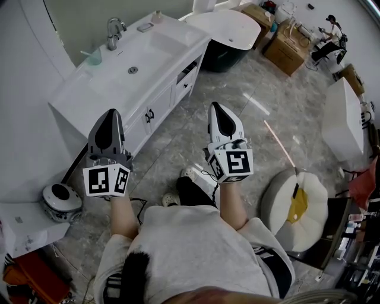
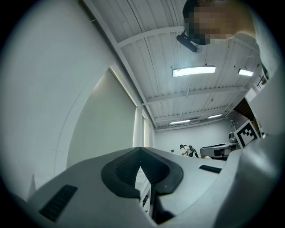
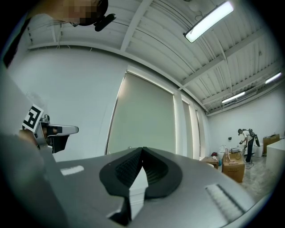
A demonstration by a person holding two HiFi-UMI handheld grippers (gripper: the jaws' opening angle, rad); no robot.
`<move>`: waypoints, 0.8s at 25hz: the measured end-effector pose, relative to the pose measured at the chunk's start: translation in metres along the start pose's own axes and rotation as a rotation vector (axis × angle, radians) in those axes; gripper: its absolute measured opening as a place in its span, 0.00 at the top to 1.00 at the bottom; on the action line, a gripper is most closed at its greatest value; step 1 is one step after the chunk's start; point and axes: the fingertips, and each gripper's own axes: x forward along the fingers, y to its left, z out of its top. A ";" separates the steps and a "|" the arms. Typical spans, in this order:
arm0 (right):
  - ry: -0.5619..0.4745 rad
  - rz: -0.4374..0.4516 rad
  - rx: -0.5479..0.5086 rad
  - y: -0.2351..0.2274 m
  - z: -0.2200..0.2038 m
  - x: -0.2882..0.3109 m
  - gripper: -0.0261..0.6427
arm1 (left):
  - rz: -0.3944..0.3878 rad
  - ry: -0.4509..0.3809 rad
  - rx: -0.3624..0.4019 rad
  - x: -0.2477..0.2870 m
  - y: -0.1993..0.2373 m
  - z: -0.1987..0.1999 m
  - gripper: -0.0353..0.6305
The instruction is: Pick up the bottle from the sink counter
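Observation:
The white sink counter [image 1: 89,89] stands at the upper left of the head view, with a chrome faucet [image 1: 115,31] behind its basin. A small pale bottle [image 1: 157,16] stands at the counter's far end, and a translucent green cup [image 1: 94,57] is beside the faucet. My left gripper [image 1: 111,113] hovers at the counter's front edge, jaws closed together and empty. My right gripper [image 1: 215,107] is over the floor to the right of the cabinet, also shut and empty. Both gripper views point up at wall and ceiling: left gripper [image 2: 140,149], right gripper [image 3: 142,149].
The cabinet's drawers and doors [image 1: 160,107] face the grey floor. A round white table [image 1: 228,27] and cardboard boxes [image 1: 288,47] stand beyond. A white cushioned stool [image 1: 295,208] is at the right, and a round white device [image 1: 59,199] is on the floor at the left. A person [image 1: 329,38] is far back.

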 end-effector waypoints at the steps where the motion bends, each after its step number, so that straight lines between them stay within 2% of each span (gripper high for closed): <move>1: 0.004 -0.002 -0.001 -0.001 -0.002 0.003 0.94 | -0.001 0.002 -0.002 0.003 0.001 -0.001 0.94; 9: -0.010 0.013 0.004 -0.018 -0.009 0.053 0.94 | 0.024 -0.011 0.006 0.043 0.022 -0.008 0.94; 20: -0.048 0.076 0.003 -0.056 -0.006 0.166 0.94 | 0.074 -0.049 0.031 0.141 0.055 -0.008 0.94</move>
